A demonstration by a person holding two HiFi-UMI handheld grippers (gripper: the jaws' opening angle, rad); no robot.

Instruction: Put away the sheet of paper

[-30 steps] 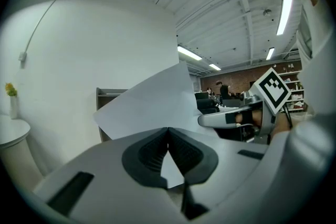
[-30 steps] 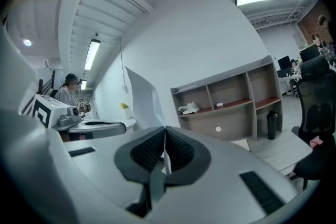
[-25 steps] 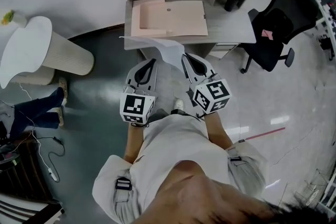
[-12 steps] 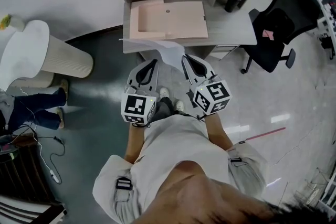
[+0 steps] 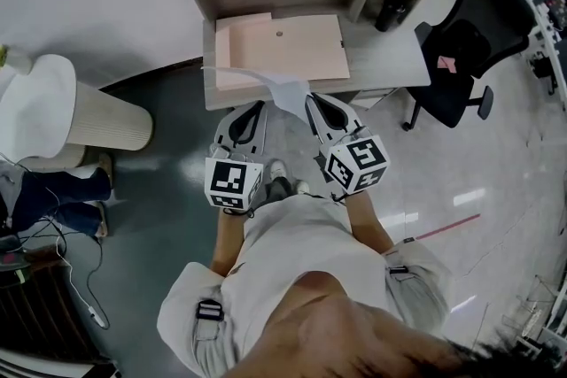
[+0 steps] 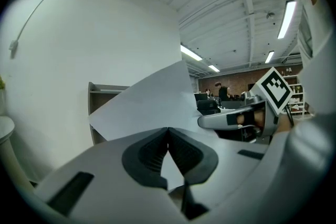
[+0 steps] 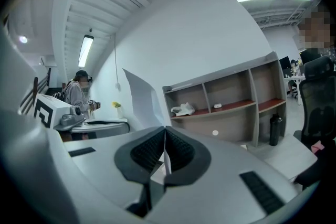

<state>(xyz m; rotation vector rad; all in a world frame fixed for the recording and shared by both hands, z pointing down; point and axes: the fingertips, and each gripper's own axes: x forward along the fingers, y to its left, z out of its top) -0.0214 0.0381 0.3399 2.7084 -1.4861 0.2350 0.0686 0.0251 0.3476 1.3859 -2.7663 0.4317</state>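
The sheet of paper [image 5: 282, 87] was held up just in front of the desk [image 5: 394, 57], near the open pink folder [image 5: 292, 49] laid on that desk. It was pinched by the left gripper [image 5: 259, 105] and right gripper [image 5: 314, 100], both jaws clenched on it.

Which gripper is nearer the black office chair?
Right. The right gripper holds the sheet of paper on the side toward the black office chair; the left gripper holds its far side.
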